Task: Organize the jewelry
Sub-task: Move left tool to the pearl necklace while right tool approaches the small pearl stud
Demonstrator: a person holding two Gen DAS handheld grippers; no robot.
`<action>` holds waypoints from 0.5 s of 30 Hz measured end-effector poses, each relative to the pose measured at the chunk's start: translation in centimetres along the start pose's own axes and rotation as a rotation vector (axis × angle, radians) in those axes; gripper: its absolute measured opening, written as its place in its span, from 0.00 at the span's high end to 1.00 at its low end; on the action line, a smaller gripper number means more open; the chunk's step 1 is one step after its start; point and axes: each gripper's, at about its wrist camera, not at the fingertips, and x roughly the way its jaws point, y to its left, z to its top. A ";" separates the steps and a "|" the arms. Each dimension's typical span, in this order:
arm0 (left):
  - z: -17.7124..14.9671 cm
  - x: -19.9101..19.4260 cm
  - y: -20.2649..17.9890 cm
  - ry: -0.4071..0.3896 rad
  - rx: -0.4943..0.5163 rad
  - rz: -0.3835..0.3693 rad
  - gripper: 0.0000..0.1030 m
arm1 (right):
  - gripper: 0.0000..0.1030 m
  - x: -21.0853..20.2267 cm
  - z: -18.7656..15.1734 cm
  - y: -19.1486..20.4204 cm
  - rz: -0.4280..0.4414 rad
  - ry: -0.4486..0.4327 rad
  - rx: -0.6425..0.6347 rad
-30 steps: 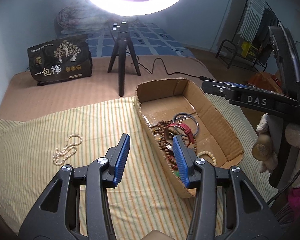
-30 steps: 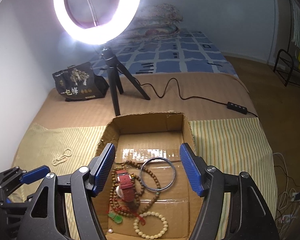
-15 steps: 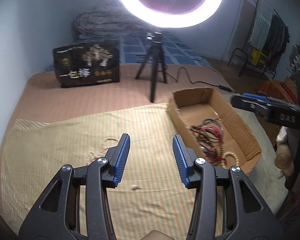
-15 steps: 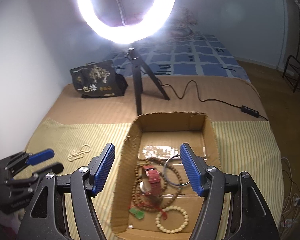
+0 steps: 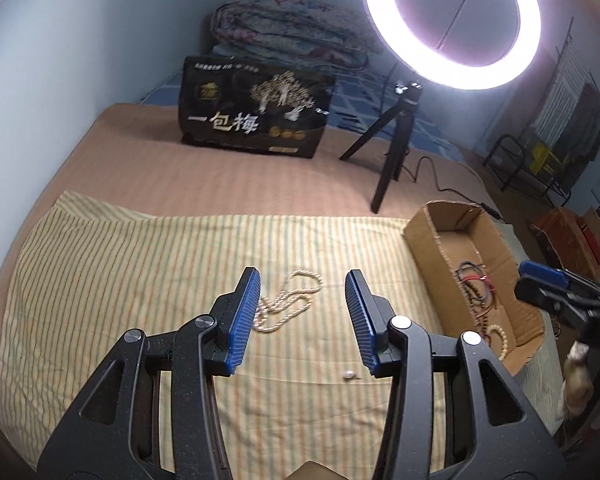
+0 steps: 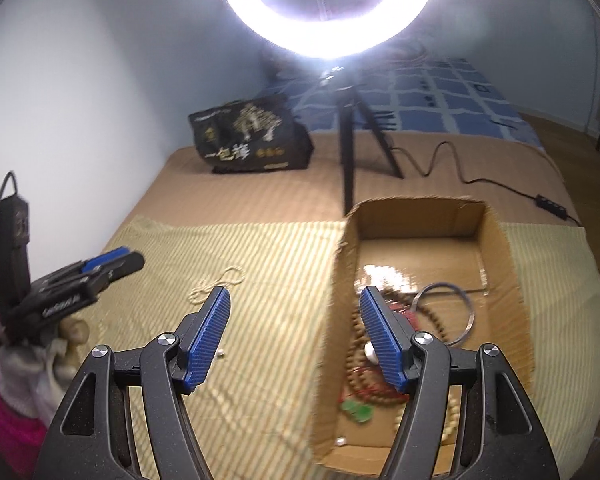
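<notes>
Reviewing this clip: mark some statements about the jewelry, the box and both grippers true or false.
1. A pearl necklace lies on the striped cloth, outside the box. True.
2. The left gripper holds the necklace. False: its jaws are open and empty above it.
3. The box is empty. False: it holds bead strings, a metal bangle and other pieces.
4. The right gripper holds nothing. True.
5. A small loose piece lies on the cloth. True.
</notes>
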 end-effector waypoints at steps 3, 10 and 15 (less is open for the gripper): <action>-0.4 0.9 0.9 0.025 -0.004 -0.002 0.56 | 0.35 0.6 -0.7 1.3 0.012 0.016 -0.022; -1.1 3.0 1.9 0.075 -0.003 -0.028 0.56 | 0.35 3.1 -2.6 4.4 0.040 0.072 -0.084; -1.6 4.5 1.5 0.117 0.031 -0.047 0.56 | 0.35 5.6 -4.0 5.9 0.058 0.125 -0.110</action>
